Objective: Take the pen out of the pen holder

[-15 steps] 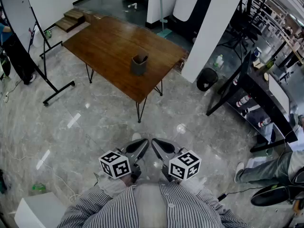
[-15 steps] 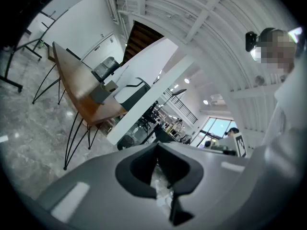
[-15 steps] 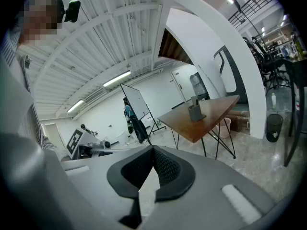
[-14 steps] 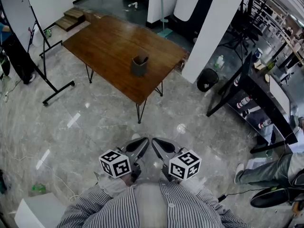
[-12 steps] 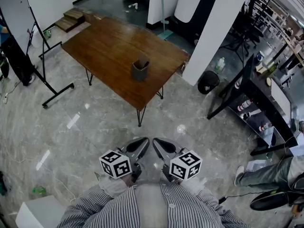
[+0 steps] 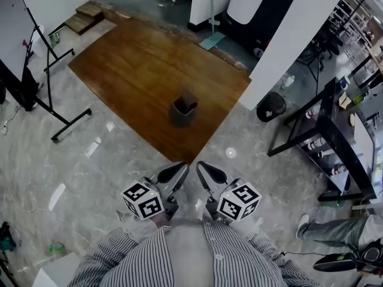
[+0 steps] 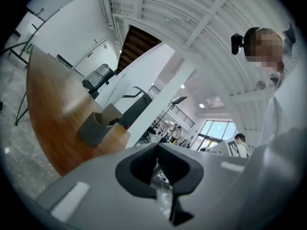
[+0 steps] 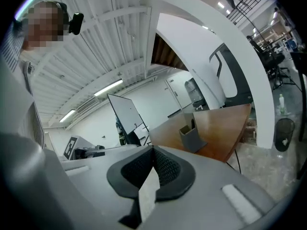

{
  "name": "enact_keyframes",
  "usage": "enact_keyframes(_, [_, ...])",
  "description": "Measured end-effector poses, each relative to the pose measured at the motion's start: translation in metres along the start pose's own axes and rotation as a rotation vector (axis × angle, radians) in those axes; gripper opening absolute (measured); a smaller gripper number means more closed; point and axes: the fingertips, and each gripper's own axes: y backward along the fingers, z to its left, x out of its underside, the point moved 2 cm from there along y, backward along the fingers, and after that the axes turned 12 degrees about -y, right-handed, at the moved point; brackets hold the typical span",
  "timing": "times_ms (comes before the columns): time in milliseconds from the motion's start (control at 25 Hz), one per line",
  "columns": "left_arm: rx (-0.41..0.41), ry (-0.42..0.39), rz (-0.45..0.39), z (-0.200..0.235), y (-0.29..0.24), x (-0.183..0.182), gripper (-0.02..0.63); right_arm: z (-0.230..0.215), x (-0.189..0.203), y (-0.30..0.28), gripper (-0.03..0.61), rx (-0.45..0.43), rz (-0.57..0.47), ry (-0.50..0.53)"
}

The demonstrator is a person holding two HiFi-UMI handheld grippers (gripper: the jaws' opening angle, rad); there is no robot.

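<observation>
A grey pen holder (image 6: pixel 183 110) stands on the brown wooden table (image 6: pixel 137 64) near its front corner; it also shows in the left gripper view as the holder (image 7: pixel 96 127) and in the right gripper view as the holder (image 8: pixel 192 137). A dark pen sticks up from it in the right gripper view. My left gripper (image 6: pixel 181 171) and right gripper (image 6: pixel 204 171) are held close to my body, side by side, short of the table. Both have their jaws shut with nothing between them.
A whiteboard stand (image 6: pixel 42 70) is left of the table. A white pillar (image 6: pixel 293 40) and a black bin (image 6: pixel 271 106) stand to the right, with a black rack (image 6: pixel 323 130) beyond. A person's leg (image 6: pixel 335 226) shows at the lower right.
The table and pen holder have come nearer and lower in the head view as I walked toward them. Both grippers keep their place in front of my body, still shut.
</observation>
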Motion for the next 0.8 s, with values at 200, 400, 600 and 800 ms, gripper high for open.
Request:
enact_keyframes(200, [-0.02, -0.028, -0.014, 0.041, -0.018, -0.02, 0.008, -0.015, -0.015, -0.034, 0.0, 0.017, 0.009, -0.023])
enact_keyframes(400, [0.007, 0.042, -0.01, 0.064, -0.029, -0.017, 0.008, -0.028, -0.013, -0.045, 0.0, 0.049, 0.03, -0.066])
enact_keyframes(600, [-0.015, -0.015, -0.038, 0.077, -0.04, -0.027, 0.008, -0.041, -0.018, -0.049, 0.0, 0.054, 0.043, -0.086])
enact_keyframes(800, [-0.027, -0.007, -0.007, 0.088, -0.052, -0.03, 0.008, -0.048, -0.032, -0.055, 0.0, 0.041, 0.06, -0.088])
